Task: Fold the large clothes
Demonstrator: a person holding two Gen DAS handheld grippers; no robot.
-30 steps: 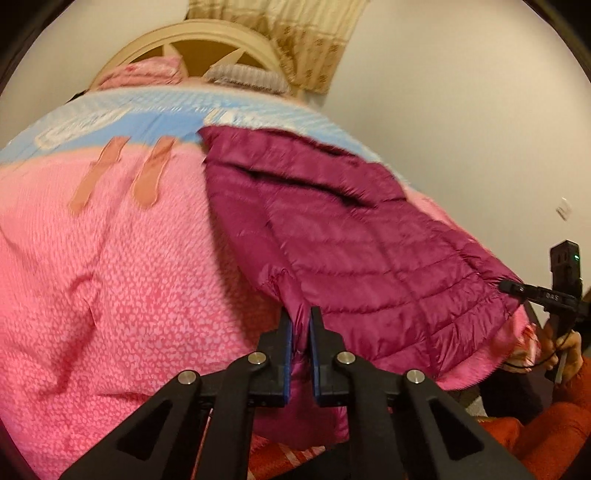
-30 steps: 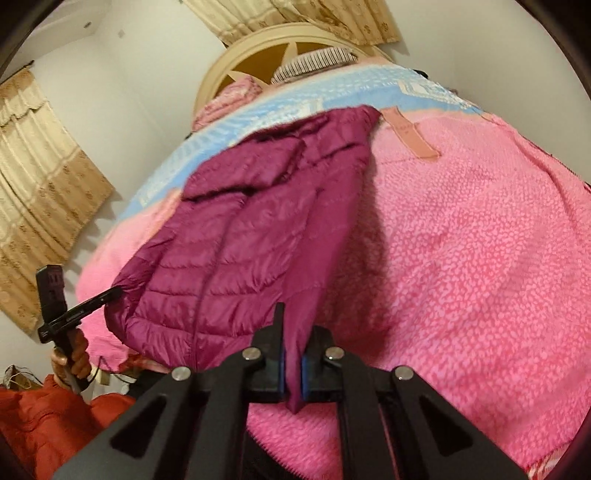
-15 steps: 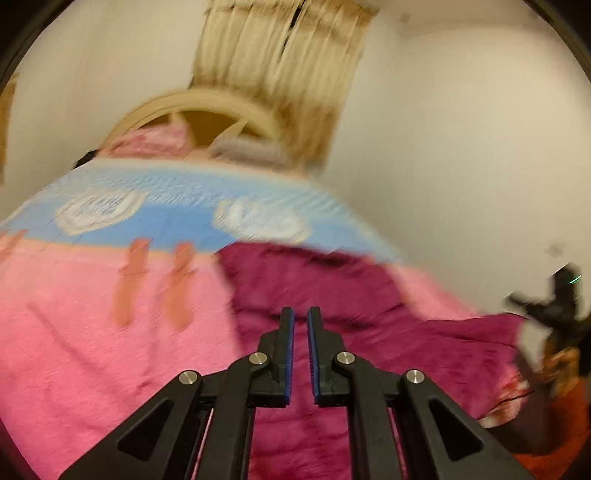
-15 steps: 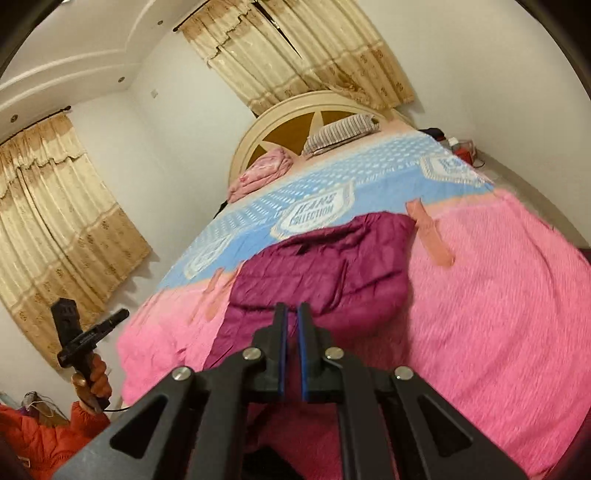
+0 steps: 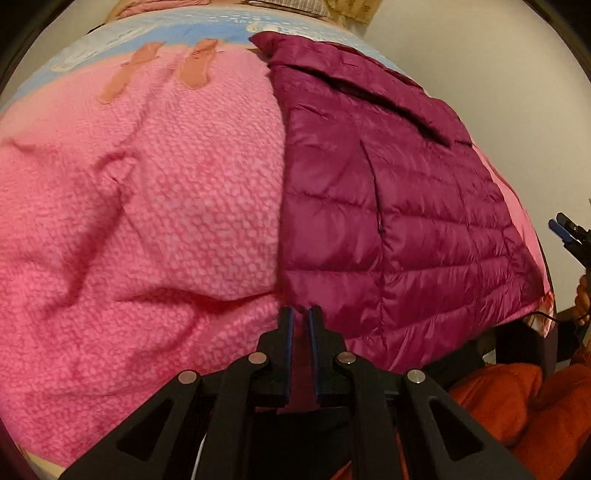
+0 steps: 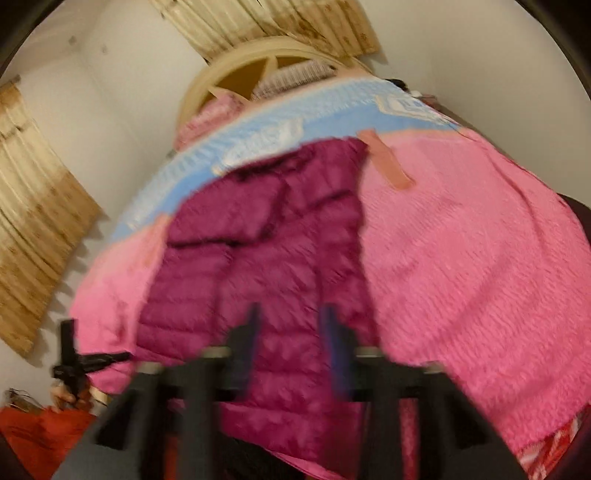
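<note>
Left gripper (image 5: pixel 300 314) fingers clenched at jacket (image 5: pixel 388 206) hem edge, right gripper (image 6: pixel 290 314) fingers just released, pink blanket (image 5: pixel 147 221) free alongside

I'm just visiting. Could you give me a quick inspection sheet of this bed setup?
Surface: pink blanket on a bed, blue sheet beyond.
Job's things: maroon puffer jacket lying flat on the blanket.
Clutter: nothing seen.
Grippers: left gripper shut, pinching the jacket's near corner; right gripper open, fingers just spread, jacket below unpinched.
Cables: thin black cable at the bed's near edge.
Surroundings: beige curtains, cream headboard, pillows, white walls.
</note>
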